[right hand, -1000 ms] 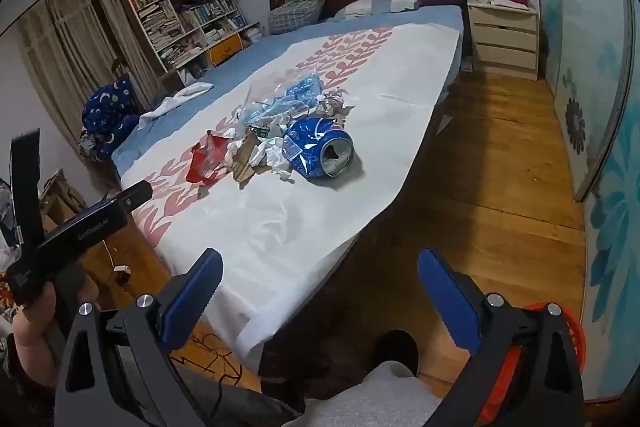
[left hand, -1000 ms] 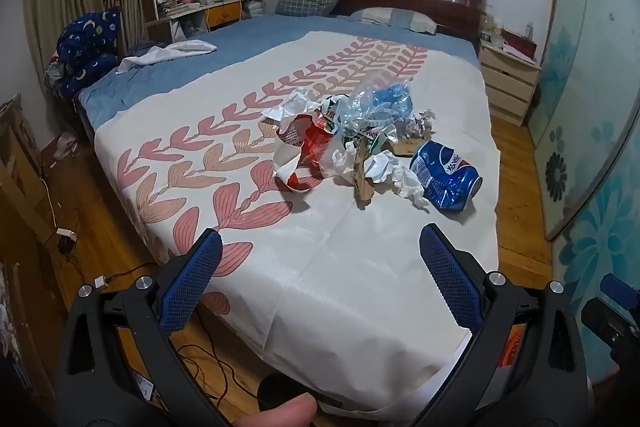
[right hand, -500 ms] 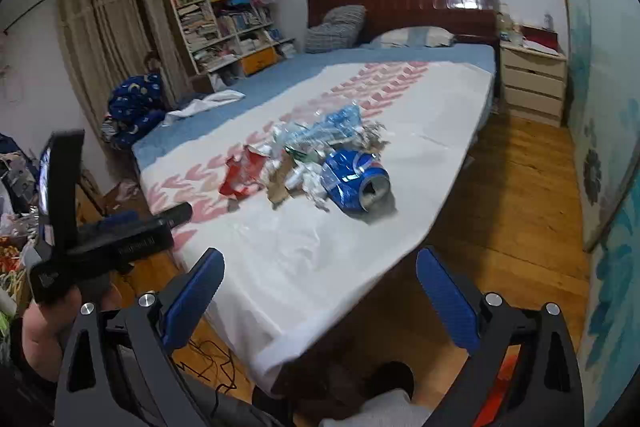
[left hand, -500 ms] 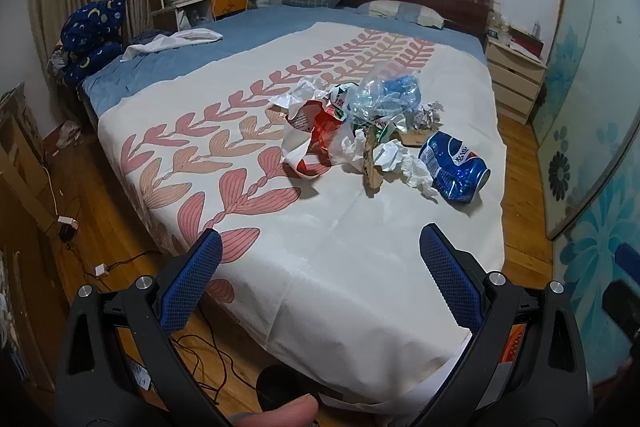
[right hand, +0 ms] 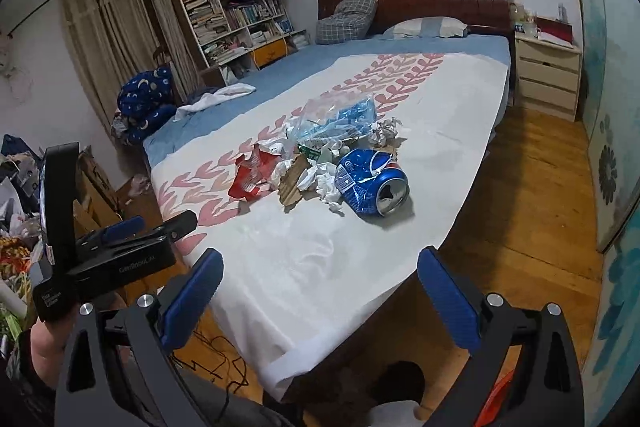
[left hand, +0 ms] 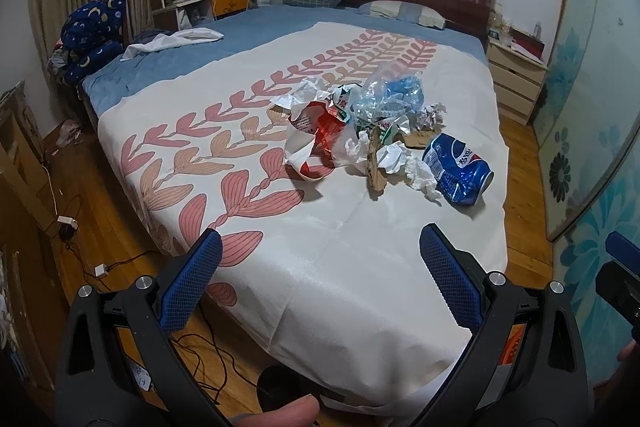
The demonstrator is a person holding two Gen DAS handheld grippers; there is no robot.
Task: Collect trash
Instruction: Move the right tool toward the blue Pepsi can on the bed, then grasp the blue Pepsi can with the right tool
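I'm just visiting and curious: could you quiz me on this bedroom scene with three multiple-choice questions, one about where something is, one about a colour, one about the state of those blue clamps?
1. Where does the trash pile lie?
A. on the floor
B. on the bed cover
C. on the nightstand

2. What colour is the crushed can?
A. green
B. yellow
C. blue

3. How are the left gripper and right gripper?
A. both open, holding nothing
B. both shut on paper
C. one holds the can

Answers: 1 B, the pile sits on the white leaf-patterned cover. 2 C, the can is blue with a silver end. 3 A, each pair of fingers stands wide apart with nothing between.
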